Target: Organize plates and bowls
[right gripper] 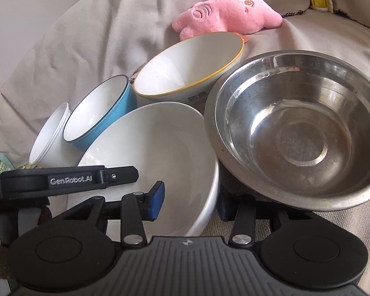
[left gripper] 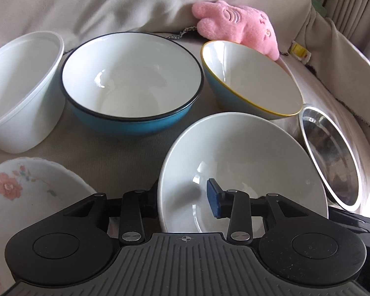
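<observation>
In the left wrist view, the left tool [left gripper: 185,201] straddled the near-left rim of the white bowl [left gripper: 244,157]: its blue-padded finger sat inside the bowl and the other finger outside the wall, the jaws spread wider than the rim, not clamped. Beyond the white bowl stood the black-rimmed blue bowl [left gripper: 132,83], with a strip of bare sofa fabric [left gripper: 106,157] between them. The yellow-rimmed bowl [left gripper: 251,79] tilted just behind the white bowl, nearly touching its far rim. The steel bowl [left gripper: 330,155] crowded the white bowl's right edge. To its far left stood a white plastic tub [left gripper: 22,86], and a floral plate [left gripper: 24,197] lay to its near left. A pink plush toy [left gripper: 239,24] lay behind the yellow-rimmed bowl.

In the right wrist view, the right tool [right gripper: 190,203] straddled the white bowl's [right gripper: 160,148] near-right rim in the same way, one finger inside and one outside, jaws likewise apart and unclamped. The steel bowl [right gripper: 298,133] overlapped the white bowl's right rim, leaving no gap there. The left tool's [right gripper: 120,172] arm reached across the white bowl's left edge.
</observation>
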The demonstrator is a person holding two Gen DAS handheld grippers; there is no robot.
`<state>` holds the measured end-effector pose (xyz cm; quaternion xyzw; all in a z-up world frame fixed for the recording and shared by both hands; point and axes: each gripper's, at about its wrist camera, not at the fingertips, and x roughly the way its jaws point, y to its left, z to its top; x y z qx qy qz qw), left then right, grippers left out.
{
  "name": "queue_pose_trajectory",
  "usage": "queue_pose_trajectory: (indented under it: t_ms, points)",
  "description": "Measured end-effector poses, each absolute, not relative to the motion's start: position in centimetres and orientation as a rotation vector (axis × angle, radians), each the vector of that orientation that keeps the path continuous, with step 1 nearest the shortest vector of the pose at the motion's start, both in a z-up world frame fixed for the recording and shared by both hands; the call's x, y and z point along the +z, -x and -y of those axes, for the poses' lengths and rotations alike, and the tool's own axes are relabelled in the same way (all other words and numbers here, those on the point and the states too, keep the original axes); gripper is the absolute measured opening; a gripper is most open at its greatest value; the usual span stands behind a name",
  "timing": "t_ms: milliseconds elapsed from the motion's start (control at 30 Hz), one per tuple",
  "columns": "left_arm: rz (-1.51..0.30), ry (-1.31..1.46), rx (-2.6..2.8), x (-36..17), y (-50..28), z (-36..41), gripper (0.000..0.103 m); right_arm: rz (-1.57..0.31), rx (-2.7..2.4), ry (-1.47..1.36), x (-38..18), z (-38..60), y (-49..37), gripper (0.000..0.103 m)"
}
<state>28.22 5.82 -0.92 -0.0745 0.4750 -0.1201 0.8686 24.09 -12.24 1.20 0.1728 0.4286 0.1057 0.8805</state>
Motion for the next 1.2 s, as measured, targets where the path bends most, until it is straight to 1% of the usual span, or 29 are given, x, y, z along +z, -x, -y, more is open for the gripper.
queue_pose_trajectory:
  t_ms: [133, 433, 633, 767, 933, 967, 1033, 1200]
  points:
    - [-0.955, 0.182, -0.267, 0.1, -26.3, -8.0, 0.040, -0.878, 0.254, -0.355, 2.2, 11.0, -23.7, 0.043]
    - [-0.823, 0.270, -0.205, 4.4, -22.0, -15.0, 0.041, -0.829, 0.404, -0.211, 5.8, 4.1, -22.4, 0.043]
    - [-0.803, 0.332, -0.148, 5.5, -19.0, -20.1, 0.041, -0.860, 0.502, -0.121, 6.9, -0.9, -22.1, 0.043]
    - [-0.833, 0.294, -0.074, 4.9, -17.2, -21.4, 0.041, -0.888, 0.534, -0.041, 6.3, -4.2, -21.4, 0.043]
    - [-0.922, 0.295, -0.013, 1.8, -16.2, -23.4, 0.041, -0.949, 0.537, 0.034, 4.5, -7.4, -21.2, 0.041]
    - [-0.934, 0.306, -0.011, 1.3, -16.2, -23.7, 0.040, -0.956, 0.532, 0.048, 4.2, -7.8, -21.2, 0.041]
    - [-0.928, 0.310, -0.021, 0.7, -15.8, -24.1, 0.035, -0.969, 0.507, 0.063, 3.6, -8.1, -21.4, 0.041]
    - [-0.931, 0.291, -0.027, 0.5, -16.1, -23.6, 0.034, -0.997, 0.494, 0.028, 3.0, -7.3, -22.5, 0.039]
